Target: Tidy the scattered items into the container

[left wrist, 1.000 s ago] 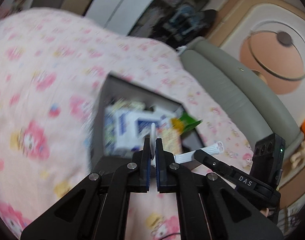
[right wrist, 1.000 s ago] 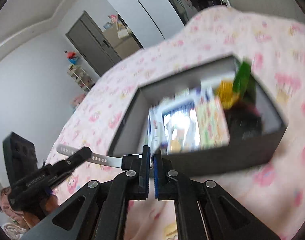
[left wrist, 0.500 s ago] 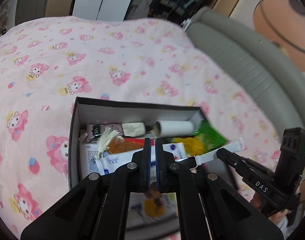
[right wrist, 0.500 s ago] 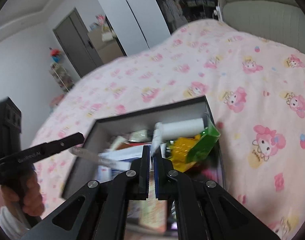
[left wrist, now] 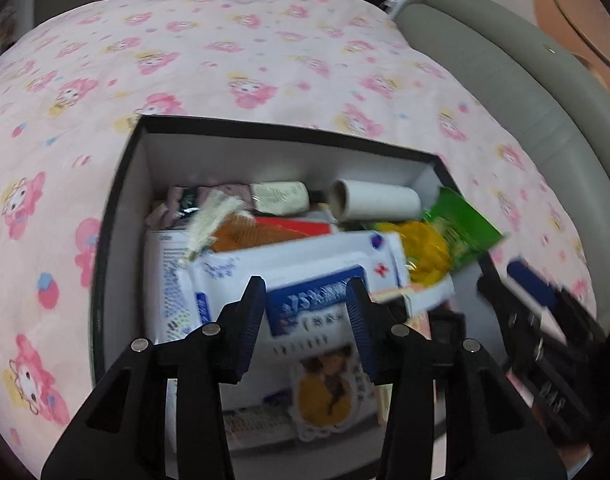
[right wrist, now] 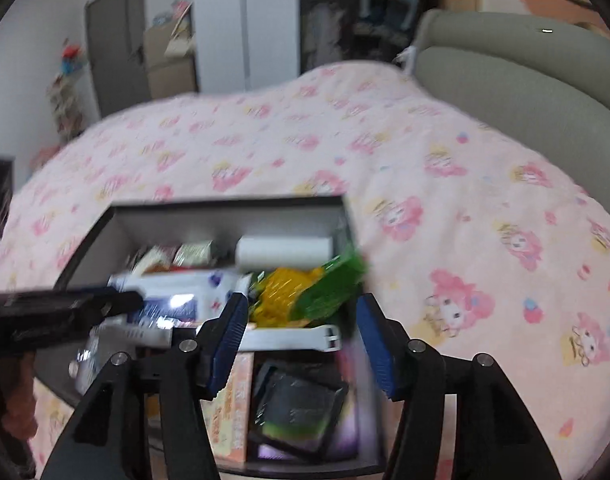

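A black box with a white inside (left wrist: 265, 156) (right wrist: 225, 214) sits on the pink bed cover, full of items: a white roll (left wrist: 375, 200) (right wrist: 283, 250), a green and yellow packet (left wrist: 449, 236) (right wrist: 305, 292), white and blue packs (left wrist: 301, 280) and a white strap (right wrist: 293, 338) lying across the top. My left gripper (left wrist: 307, 320) is open and empty over the box. My right gripper (right wrist: 301, 342) is open and empty over the box, just above the strap. Each gripper shows at the edge of the other's view.
The pink patterned bed cover (left wrist: 225, 52) (right wrist: 485, 208) surrounds the box. A grey padded headboard (left wrist: 505, 80) (right wrist: 525, 80) runs along the right. A door and shelves (right wrist: 117, 40) stand far behind.
Both grippers have opened from shut. The white strap they held between them now lies in the box. Both views have moved closer over the box.
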A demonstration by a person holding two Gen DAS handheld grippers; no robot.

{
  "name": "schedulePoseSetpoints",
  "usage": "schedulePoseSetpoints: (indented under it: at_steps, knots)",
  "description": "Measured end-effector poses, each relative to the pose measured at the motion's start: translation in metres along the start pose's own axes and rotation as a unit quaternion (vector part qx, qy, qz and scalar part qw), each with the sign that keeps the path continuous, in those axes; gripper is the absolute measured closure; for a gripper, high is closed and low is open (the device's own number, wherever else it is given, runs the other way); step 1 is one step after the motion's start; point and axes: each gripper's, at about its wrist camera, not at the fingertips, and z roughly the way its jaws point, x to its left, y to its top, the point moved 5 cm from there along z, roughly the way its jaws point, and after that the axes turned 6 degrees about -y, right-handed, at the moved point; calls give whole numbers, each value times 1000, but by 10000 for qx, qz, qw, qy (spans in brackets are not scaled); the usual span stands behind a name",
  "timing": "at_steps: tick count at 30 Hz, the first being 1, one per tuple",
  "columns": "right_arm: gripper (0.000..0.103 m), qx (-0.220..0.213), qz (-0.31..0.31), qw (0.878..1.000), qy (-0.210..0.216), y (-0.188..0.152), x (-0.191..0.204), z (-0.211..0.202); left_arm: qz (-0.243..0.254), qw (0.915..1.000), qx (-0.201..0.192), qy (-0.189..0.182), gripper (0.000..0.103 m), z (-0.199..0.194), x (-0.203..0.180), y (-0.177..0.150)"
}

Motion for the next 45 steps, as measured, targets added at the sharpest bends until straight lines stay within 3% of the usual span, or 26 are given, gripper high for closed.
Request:
schedulePoseSetpoints:
  at_steps: [3,5,6,9,12,16,20,29,36,45]
  knots:
    - [50,227,2,9997,83,1,5,3,-54,9996,-281,73,58,-18,-4,3]
    - [50,145,62,9998,149,3,5,-6,127,9984,-528,164,50,-36,-13,3]
    - [48,92,77,9998,175,4,5,-13,244,9972,-664,231,41,-47,-19,2]
    - [35,45,22,9998,209,5,8,-31,516,9927,-1025,361,29,-78,-35,-1]
    - [28,-26,55,9999,140,8,9,-53,568,9882,-1365,396,16,-112,-44,-7]
    - [27,-227,211,9995,94,12,12,-92,470,9857,-1561,418,9,-160,-49,-20]
    - [19,-198,241,9994,119,-7,19,-113,552,9811,-1796,454,1,-205,-55,-41]
    - [15,-123,299,9993,175,-49,35,-158,522,9767,-1963,695,1,-258,-48,-88]
    - [15,-104,504,9985,193,-80,39,-188,478,9804,-1771,721,1,-255,-38,-133]
    - [15,-147,748,9971,30,-89,26,-194,440,9818,-1715,681,1,-247,-40,-147]
